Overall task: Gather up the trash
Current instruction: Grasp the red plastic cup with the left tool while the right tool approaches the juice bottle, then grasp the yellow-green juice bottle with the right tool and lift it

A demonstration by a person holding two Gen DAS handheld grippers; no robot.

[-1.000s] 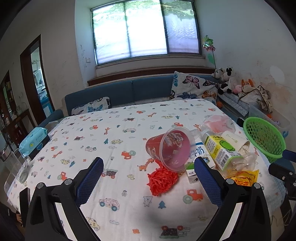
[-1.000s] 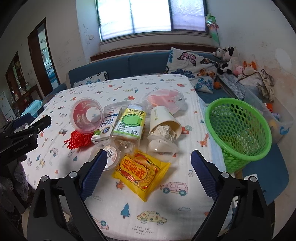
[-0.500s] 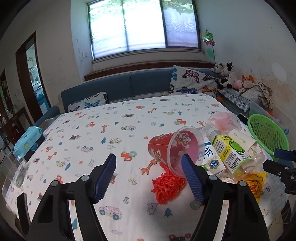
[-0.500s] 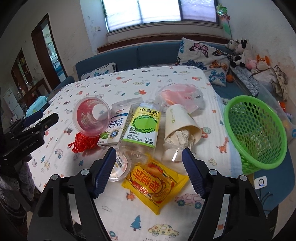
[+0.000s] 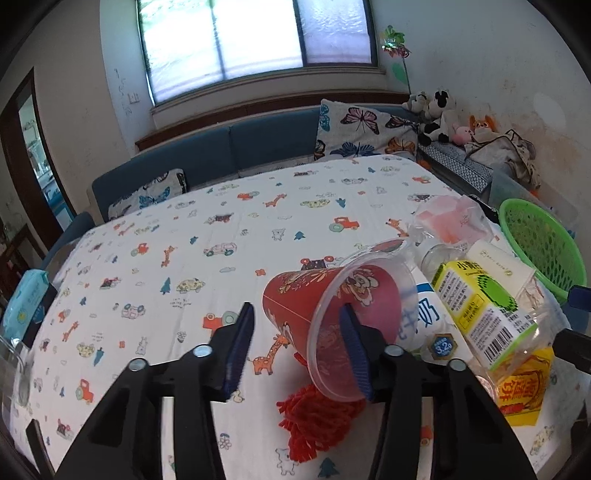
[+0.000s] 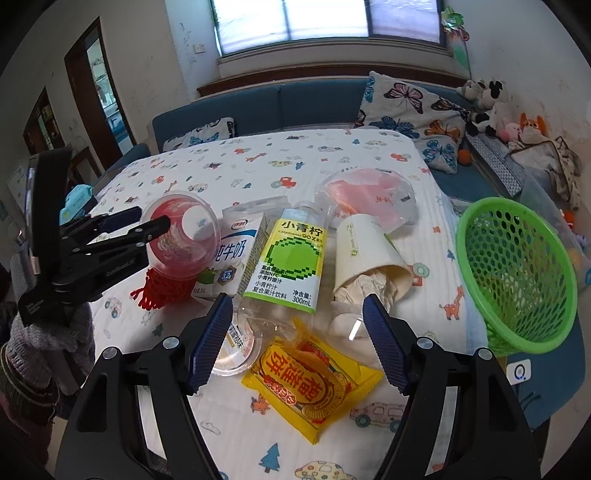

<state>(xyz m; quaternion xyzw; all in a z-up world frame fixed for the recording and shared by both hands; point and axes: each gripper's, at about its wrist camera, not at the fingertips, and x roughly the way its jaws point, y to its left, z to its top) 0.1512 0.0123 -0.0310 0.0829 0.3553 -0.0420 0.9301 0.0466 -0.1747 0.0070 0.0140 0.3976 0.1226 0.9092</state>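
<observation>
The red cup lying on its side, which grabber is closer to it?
Left. The left gripper has one finger inside the red cup mouth, one outside. The right gripper hangs open over the yellow packet, farther right.

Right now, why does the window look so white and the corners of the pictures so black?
In the left wrist view the window is blown out by daylight, so little shows outside, and the fisheye lens leaves dark corners and bends the table edges. In the right wrist view the window glares too, and the green basket looks stretched near the edge.
</observation>
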